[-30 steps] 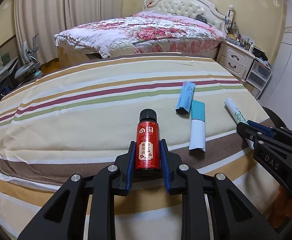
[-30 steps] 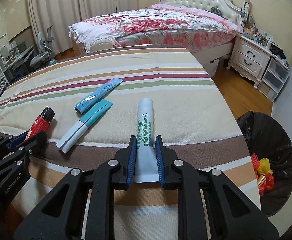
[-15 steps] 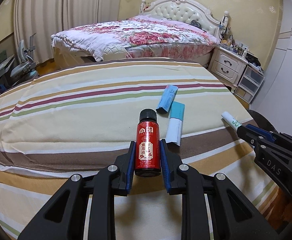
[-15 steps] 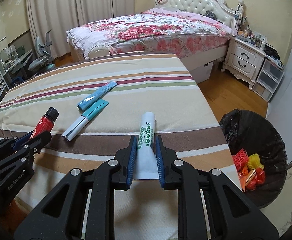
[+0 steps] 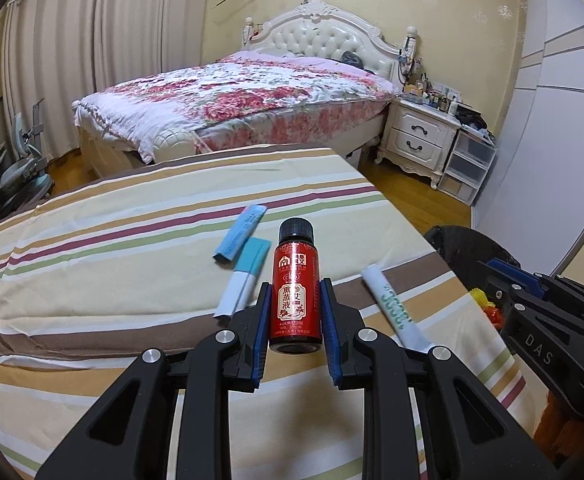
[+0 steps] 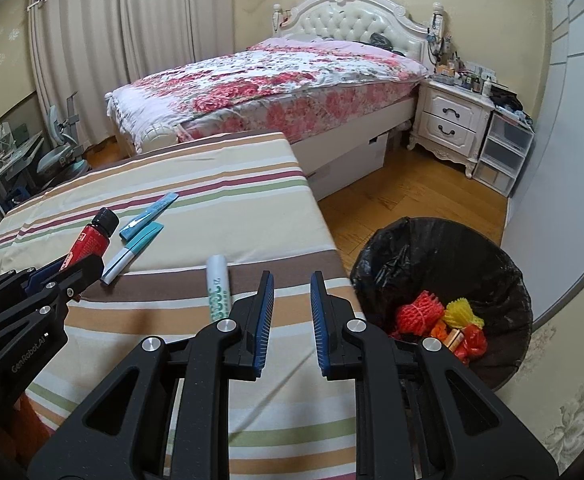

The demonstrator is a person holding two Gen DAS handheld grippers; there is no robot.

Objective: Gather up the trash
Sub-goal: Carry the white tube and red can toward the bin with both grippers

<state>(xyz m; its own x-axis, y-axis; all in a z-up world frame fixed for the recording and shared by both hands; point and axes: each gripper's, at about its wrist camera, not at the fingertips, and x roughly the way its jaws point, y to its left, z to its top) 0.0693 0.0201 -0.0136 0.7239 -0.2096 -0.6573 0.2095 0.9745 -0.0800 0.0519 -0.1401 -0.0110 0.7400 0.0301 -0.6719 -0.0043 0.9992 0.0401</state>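
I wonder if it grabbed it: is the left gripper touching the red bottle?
Touching. In the left wrist view the left gripper presses its blue pads against both sides of the red bottle.

Left gripper (image 5: 294, 288): angled downward, jaws clamped on bottle (image 5: 295, 276). Right gripper (image 6: 291, 282): angled downward, jaws drawn close, nothing between.
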